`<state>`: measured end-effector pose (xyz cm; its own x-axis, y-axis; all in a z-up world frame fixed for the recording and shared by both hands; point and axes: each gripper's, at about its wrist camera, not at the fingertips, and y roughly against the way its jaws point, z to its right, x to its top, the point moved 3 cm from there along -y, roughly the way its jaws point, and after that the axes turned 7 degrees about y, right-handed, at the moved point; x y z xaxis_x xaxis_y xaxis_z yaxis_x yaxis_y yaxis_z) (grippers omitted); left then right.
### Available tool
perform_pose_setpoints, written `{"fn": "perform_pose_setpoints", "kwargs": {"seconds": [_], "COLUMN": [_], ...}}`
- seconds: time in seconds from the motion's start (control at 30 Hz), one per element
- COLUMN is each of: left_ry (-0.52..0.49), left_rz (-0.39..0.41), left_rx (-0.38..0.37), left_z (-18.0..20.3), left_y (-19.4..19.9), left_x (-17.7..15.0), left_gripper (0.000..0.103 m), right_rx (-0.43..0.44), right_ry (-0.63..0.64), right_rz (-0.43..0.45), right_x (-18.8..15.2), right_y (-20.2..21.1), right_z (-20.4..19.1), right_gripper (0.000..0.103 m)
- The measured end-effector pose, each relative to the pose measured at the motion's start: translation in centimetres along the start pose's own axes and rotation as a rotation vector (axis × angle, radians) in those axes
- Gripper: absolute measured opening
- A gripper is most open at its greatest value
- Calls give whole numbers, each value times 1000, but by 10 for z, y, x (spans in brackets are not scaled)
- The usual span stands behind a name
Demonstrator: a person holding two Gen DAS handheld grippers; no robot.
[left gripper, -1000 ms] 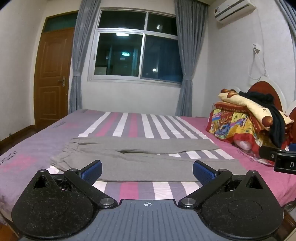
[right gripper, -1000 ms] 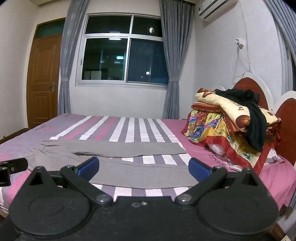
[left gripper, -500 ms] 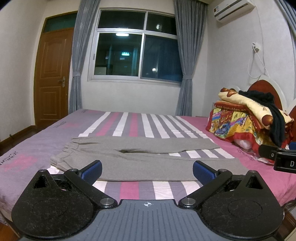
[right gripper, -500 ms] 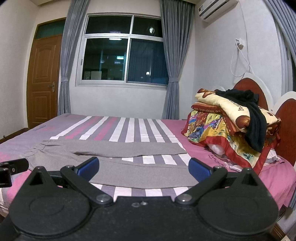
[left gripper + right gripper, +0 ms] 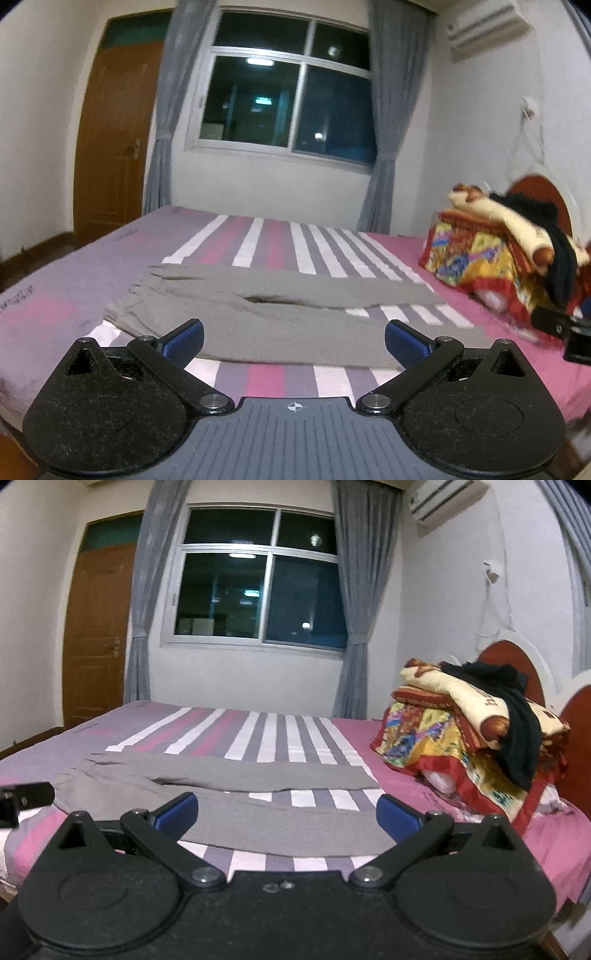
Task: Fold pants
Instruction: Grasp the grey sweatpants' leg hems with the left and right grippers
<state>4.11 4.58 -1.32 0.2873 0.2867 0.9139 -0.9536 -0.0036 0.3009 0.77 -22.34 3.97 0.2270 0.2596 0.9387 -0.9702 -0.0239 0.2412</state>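
**A:** Where do things stand?

**B:** The grey pants (image 5: pixel 280 306) lie flat along the near edge of the bed (image 5: pixel 122 254), waistband toward its left side, legs running to the right with a narrow gap between them. The left gripper (image 5: pixel 293 341) hovers short of the near leg, fingers (image 5: pixel 183 341) spread wide and holding nothing. The right gripper (image 5: pixel 288 814) is the same: wide apart, empty, not touching the cloth.

**A:** What might go wrong?

**B:** I'd guess the fabric is a soft knit, limp and thin. Pinch only the top layer and the leg would peel apart instead of lifting whole. The striped bedsheet (image 5: pixel 273 734) looks just as soft, so a low bite could catch sheet along with pants and drag both.

**A:** Anything else?

**B:** The near leg's edge sits close to the bed's near edge. A pull toward the person could slide it off. And if the two sides lift unevenly, the long leg will likely sag in the middle and fold crooked.

**A:** And that pile on the right?

**B:** Folded quilts (image 5: pixel 454 734), glossy and patterned, with a dark garment (image 5: pixel 517 716) draped over them, against the headboard end. Well apart from the pants, so little risk there.
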Motion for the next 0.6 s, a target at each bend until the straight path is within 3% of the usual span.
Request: {"fn": "perform_pose_setpoints", "kwargs": {"seconds": [0.23, 0.37, 0.5, 0.6], "left_ry": [43, -19, -40, -15], "left_rz": [18, 17, -21, -91], "left_rx": [34, 86, 121, 94], "left_z": [-32, -43, -66, -95], "left_y": [-35, -66, -105, -143], "left_x": [29, 46, 56, 67], "left_gripper": [103, 103, 103, 103], "right_rx": [60, 104, 174, 227], "right_ry": [-55, -32, 25, 36], "right_rz": [65, 74, 68, 52], "right_x": [18, 33, 51, 61], "right_y": [-33, -56, -87, -117], "right_z": [10, 9, 2, 0], "right_gripper": [103, 103, 103, 103]}}
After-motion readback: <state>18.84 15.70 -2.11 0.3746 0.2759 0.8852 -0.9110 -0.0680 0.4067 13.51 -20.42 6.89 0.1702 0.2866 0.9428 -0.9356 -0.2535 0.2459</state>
